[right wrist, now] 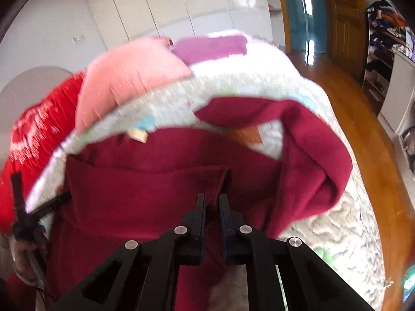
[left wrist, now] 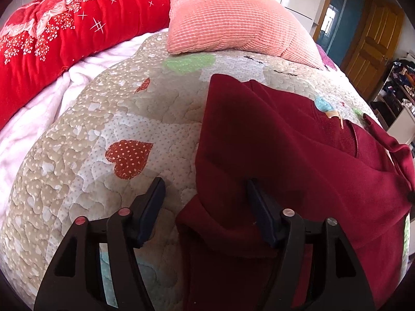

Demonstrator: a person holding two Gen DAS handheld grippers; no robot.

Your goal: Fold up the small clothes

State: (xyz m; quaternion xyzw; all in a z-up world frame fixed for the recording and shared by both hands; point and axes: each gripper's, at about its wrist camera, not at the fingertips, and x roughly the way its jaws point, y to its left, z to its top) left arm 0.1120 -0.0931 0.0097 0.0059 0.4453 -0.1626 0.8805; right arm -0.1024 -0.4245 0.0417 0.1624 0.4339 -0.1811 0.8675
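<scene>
Garment (left wrist: 298, 140): I'm seeing it running lengthwise, near to far, on the quilt (left wrist: 103, 119).
Left gripper (left wrist: 205, 189): I'm holding it spread, released.
Right gripper (right wrist: 212, 202): I'm pinching a maroon fold.

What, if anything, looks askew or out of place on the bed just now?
The maroon garment lies bunched, one sleeve curled back over the quilt. The right tool pinches its fabric; nothing looks damaged.

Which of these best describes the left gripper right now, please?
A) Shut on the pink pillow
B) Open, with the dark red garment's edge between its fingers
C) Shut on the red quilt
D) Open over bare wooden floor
B: the left gripper stands wide open, and a fold of the dark red garment lies between its fingers on the quilted bedspread.
</scene>
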